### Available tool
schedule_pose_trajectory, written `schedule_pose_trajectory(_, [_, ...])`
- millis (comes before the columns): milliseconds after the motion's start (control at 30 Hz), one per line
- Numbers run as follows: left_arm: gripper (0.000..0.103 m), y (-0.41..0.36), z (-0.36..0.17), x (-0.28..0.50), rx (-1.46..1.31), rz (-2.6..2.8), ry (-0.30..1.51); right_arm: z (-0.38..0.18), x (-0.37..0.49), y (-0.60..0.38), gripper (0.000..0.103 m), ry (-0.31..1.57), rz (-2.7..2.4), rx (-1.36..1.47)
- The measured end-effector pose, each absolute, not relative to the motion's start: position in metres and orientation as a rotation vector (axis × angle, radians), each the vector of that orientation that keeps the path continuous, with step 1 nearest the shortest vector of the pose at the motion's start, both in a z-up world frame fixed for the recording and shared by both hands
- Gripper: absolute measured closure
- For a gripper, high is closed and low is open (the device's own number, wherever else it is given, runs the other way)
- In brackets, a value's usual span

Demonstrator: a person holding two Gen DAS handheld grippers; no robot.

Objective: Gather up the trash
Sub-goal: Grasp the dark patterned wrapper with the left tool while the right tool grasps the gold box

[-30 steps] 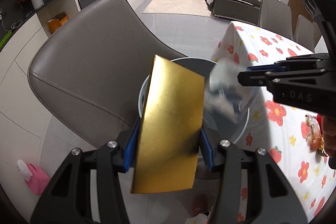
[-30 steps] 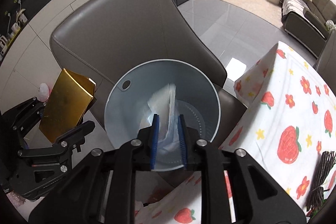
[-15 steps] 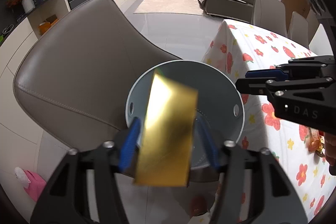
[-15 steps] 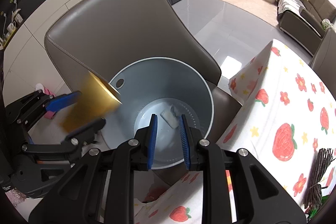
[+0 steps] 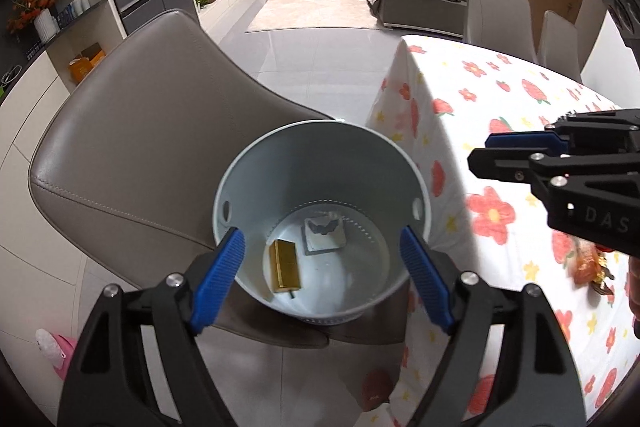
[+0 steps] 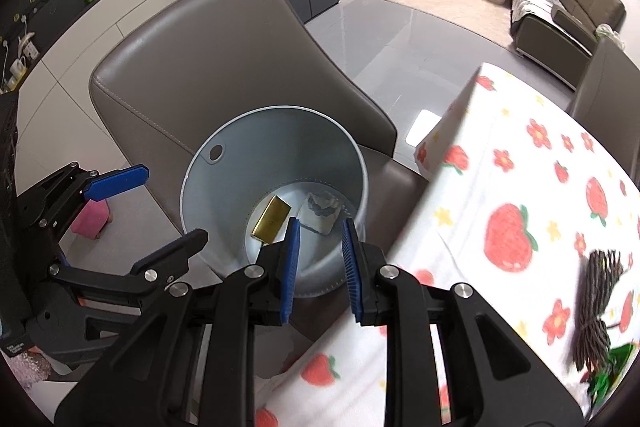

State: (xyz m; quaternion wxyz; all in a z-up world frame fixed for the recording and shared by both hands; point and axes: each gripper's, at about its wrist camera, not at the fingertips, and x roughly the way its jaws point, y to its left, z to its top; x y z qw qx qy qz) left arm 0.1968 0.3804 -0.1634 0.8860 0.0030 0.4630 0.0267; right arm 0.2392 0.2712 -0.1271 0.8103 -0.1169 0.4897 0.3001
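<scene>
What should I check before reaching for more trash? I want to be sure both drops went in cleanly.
1. Gold box lies on the bin floor: ok.
2. Crumpled wrapper in the bin beside it: ok.
3. Left hand-held gripper empty, jaws opening, nothing between them: ok.
4. Right hand-held gripper empty, jaws narrowly apart: ok.
5. Bin upright on the chair: ok.
6. More trash on the table: dark bundle there; whether it is trash, cannot tell.
</scene>
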Motion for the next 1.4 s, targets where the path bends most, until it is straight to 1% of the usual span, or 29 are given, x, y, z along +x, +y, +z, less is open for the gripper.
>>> schedule_pose_trajectory(267, [0.023, 0.321, -0.148, 0.181, 0.06, -0.023, 0.948, -0.104, 0.199, 0.193, 0.082, 1.017, 0.58, -0.188])
schedule_pose_trajectory(367, [0.023, 0.286, -0.143, 0.174, 0.088, -0.074, 0.944, -0.101, 0.181, 0.15, 0.076, 1.017, 0.527, -0.158])
schedule_pose_trajectory(400, [0.023, 0.273, -0.142, 0.171, 0.098, -0.095, 0.944, -0.101, 0.176, 0.136, 0.074, 1.019, 0.511, -0.146])
schedule_pose_trajectory(600, [0.023, 0.186, -0.139, 0.154, 0.146, -0.238, 0.947, -0.104, 0.138, 0.032, 0.074, 1.045, 0.351, -0.074])
schedule_pose_trajectory(900, [0.023, 0.028, -0.142, 0.13, 0.24, -0.49, 0.931, -0.107, 0.084, -0.134, 0.074, 1.047, 0.042, 0.047])
schedule_pose_trajectory(1167, [0.023, -0.077, -0.16, 0.111, 0.309, -0.655, 0.938, -0.124, 0.058, -0.248, 0.074, 1.046, -0.136, 0.125])
schedule_pose_trajectory(1367, [0.023, -0.122, -0.184, 0.104, 0.369, -0.704, 0.968, -0.149, 0.059, -0.286, 0.074, 1.072, -0.164, 0.171])
schedule_pose_trajectory(1400, [0.023, -0.127, -0.189, 0.104, 0.377, -0.706, 0.973, -0.153, 0.06, -0.29, 0.072, 1.074, -0.165, 0.176])
